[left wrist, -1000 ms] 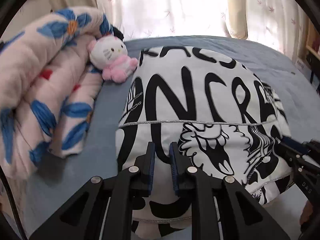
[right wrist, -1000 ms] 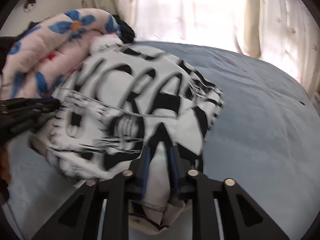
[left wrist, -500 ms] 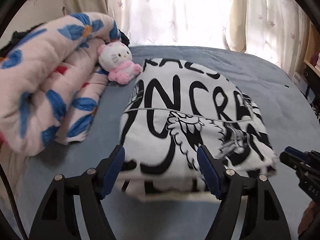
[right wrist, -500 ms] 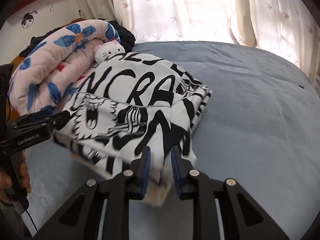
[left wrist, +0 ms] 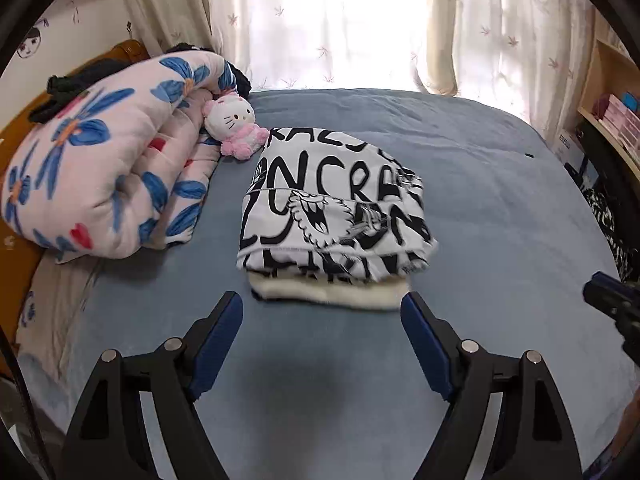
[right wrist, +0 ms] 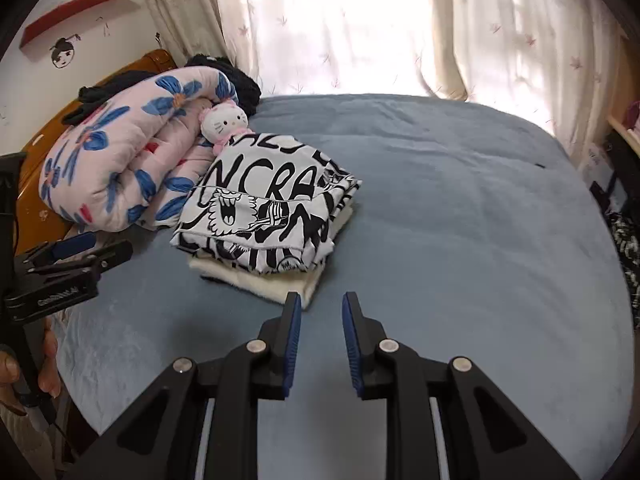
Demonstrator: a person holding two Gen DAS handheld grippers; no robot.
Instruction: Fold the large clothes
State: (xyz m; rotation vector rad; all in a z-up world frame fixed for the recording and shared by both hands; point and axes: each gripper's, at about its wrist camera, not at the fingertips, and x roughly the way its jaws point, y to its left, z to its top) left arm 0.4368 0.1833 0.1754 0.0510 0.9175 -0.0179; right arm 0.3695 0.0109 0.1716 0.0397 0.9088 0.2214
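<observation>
Garment (left wrist: 332,208) with black-and-white print folded flat on blue bed (left wrist: 500,208), beside floral quilt (left wrist: 100,168), left gripper (left wrist: 322,332) jaws just widened, empty, right gripper (right wrist: 318,336) narrowly parted, empty, clear of fabric.

Both wrist cameras look steeply down across the blue bedspread (left wrist: 500,208) toward the curtained window (right wrist: 360,20), sharing the folded black-and-white printed garment (left wrist: 332,208), left view nearer.
</observation>
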